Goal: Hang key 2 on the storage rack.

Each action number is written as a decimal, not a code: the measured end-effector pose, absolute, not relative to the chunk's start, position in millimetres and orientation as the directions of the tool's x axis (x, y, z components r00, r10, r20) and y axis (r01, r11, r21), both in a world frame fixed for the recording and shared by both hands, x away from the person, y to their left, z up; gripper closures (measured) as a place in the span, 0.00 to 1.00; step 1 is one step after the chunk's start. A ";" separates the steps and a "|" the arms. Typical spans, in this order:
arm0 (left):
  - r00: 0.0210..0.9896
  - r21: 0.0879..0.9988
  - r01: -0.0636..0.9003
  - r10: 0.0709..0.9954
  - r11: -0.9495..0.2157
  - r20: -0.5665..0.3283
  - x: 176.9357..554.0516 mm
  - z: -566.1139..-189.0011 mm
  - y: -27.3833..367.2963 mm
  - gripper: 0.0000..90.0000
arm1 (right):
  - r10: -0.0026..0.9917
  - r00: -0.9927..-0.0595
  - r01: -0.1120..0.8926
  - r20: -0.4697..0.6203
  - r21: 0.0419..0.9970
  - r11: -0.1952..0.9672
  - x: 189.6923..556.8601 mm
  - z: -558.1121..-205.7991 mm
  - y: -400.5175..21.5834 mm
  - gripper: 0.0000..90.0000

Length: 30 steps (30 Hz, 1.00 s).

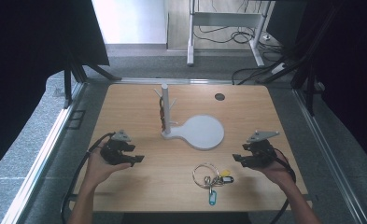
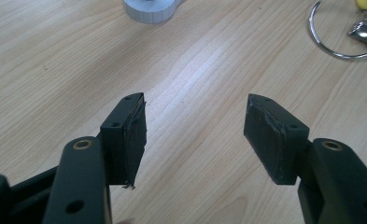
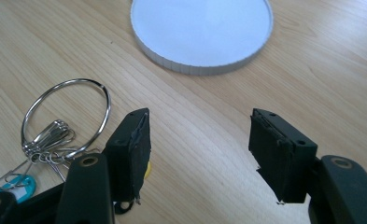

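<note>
One bunch of keys on a wire ring lies flat near the bench's front edge, between both hands. It sits closer to the right tool, just off that tool's left jaw, while the left tool is well apart. Both tools stand wide and empty. The right jaw hides part of the tags; the stand's hooks are hard to make out.

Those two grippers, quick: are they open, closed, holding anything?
Left gripper: jaws open, nothing between them.
Right gripper: jaws open, nothing held; key ring lies beside it.
</note>
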<state>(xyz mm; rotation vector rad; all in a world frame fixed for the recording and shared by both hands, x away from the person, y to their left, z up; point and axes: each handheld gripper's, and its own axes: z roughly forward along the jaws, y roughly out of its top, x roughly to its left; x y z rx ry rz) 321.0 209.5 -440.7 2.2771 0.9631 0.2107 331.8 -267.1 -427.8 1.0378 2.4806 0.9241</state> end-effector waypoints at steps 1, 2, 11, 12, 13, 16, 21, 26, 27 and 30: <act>0.714 0.626 0.588 0.692 -0.512 -0.105 320.5 -440.6 211.5 0.44 | 0.704 -0.709 0.522 -0.042 0.640 0.564 336.7 -422.7 -259.0 0.42; 0.713 0.630 0.587 0.693 -0.508 -0.107 320.3 -440.3 212.0 0.44 | 0.697 -0.715 0.518 -0.048 0.634 0.575 338.3 -421.4 -256.5 0.42; 0.714 0.627 0.585 0.693 -0.514 -0.099 313.9 -439.8 210.3 0.43 | 0.646 -0.762 0.515 -0.045 0.563 0.646 346.4 -412.3 -236.0 0.46; 0.719 0.627 0.582 0.688 -0.518 -0.098 311.5 -440.9 209.5 0.43 | 0.642 -0.765 0.517 -0.044 0.553 0.653 347.4 -411.5 -232.8 0.47; 0.719 0.627 0.582 0.688 -0.518 -0.098 311.5 -440.9 209.5 0.43 | 0.642 -0.765 0.517 -0.044 0.553 0.653 347.4 -411.5 -232.8 0.47; 0.722 0.626 0.582 0.684 -0.519 -0.104 308.8 -442.2 210.0 0.43 | 0.620 -0.783 0.508 -0.057 0.517 0.689 348.4 -409.9 -223.1 0.50; 0.725 0.621 0.583 0.681 -0.524 -0.107 307.6 -443.7 207.9 0.43 | 0.586 -0.808 0.499 -0.053 0.467 0.730 350.6 -414.3 -212.1 0.56; 0.731 0.616 0.580 0.675 -0.534 -0.103 306.0 -445.3 206.1 0.42 | 0.551 -0.833 0.500 -0.038 0.375 0.781 353.9 -426.9 -194.7 0.61; 0.731 0.616 0.580 0.675 -0.534 -0.103 306.0 -445.3 206.1 0.42 | 0.551 -0.833 0.500 -0.038 0.375 0.781 353.9 -426.9 -194.7 0.61; 0.731 0.612 0.579 0.675 -0.538 -0.098 305.2 -445.3 206.6 0.42 | 0.543 -0.839 0.497 -0.028 0.365 0.787 353.9 -428.5 -188.8 0.62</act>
